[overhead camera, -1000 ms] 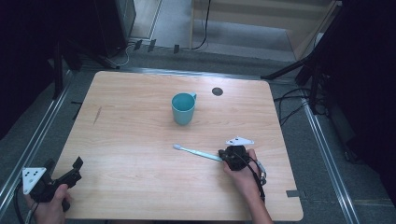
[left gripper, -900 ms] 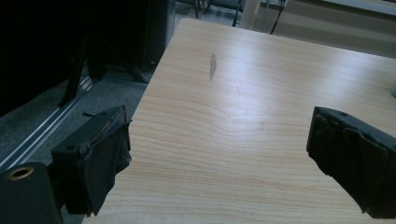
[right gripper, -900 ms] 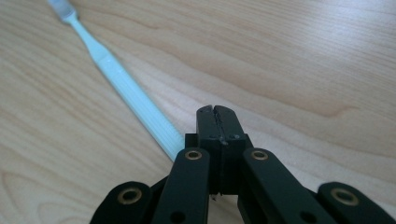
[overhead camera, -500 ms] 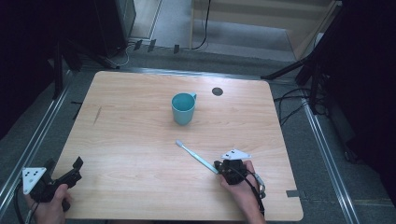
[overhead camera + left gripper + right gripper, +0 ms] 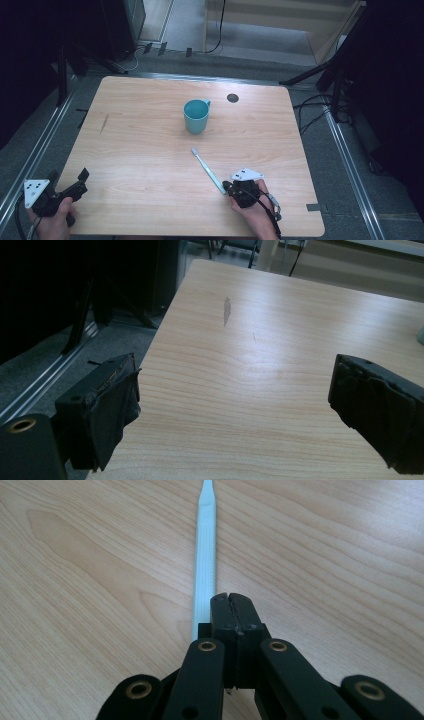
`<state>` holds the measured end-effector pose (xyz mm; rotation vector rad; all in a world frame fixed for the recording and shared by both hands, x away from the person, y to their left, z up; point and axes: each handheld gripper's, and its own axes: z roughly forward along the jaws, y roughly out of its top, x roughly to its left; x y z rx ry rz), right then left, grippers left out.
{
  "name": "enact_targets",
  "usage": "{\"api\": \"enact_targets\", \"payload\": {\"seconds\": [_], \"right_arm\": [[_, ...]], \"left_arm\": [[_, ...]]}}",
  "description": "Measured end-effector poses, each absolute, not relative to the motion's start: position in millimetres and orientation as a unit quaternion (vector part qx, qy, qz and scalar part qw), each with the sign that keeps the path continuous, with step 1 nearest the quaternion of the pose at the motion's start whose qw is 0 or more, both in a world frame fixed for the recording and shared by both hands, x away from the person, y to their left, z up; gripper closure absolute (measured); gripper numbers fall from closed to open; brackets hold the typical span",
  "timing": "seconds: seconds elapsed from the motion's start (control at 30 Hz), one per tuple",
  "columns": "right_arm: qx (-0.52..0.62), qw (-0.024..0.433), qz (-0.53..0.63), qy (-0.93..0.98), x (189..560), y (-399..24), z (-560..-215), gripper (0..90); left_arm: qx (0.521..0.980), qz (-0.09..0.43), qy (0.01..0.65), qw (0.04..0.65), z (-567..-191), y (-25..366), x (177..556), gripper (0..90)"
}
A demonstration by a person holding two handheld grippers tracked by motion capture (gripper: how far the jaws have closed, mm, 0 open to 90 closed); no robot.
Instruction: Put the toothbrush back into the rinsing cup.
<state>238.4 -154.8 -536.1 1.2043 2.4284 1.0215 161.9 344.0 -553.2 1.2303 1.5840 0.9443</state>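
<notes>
Since a second ago our right gripper (image 5: 231, 188) had drawn back toward the near edge, swinging the toothbrush (image 5: 207, 169) from nearly crosswise to a diagonal. Its jaws were pressed together on the handle's near end, the toothbrush (image 5: 206, 565) running straight out ahead, bristle end pointing toward the teal mug (image 5: 195, 115) (upright, well apart, mid-table). We judged the mug the likely goal, bare wood lying between. A dark round mark (image 5: 232, 97) sat beyond it. Our left gripper (image 5: 75, 186) hung spread wide and empty at the table's (image 5: 140, 150) near-left corner, much farther off.
</notes>
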Motion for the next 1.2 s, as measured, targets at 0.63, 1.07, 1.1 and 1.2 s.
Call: {"api": "enact_targets", "payload": {"seconds": [0.63, 1.07, 1.1, 1.2], "right_arm": [[0.421, 0.083, 0.256, 0.866, 278, -121, -490, 70.0], [0.409, 0.055, 0.153, 0.898, 305, -75, -490, 73.0], [0.409, 0.052, 0.141, 0.9, 306, -72, -491, 73.4], [0.409, 0.046, 0.12, 0.903, 311, -66, -494, 74.6]], "left_arm": [[0.492, 0.378, 0.643, 0.449, -553, 346, 162, 6.4], [0.49, 0.373, 0.645, 0.452, -554, 348, 162, 6.4], [0.49, 0.373, 0.645, 0.452, -554, 348, 162, 6.3], [0.49, 0.372, 0.646, 0.452, -554, 348, 162, 6.4]]}}
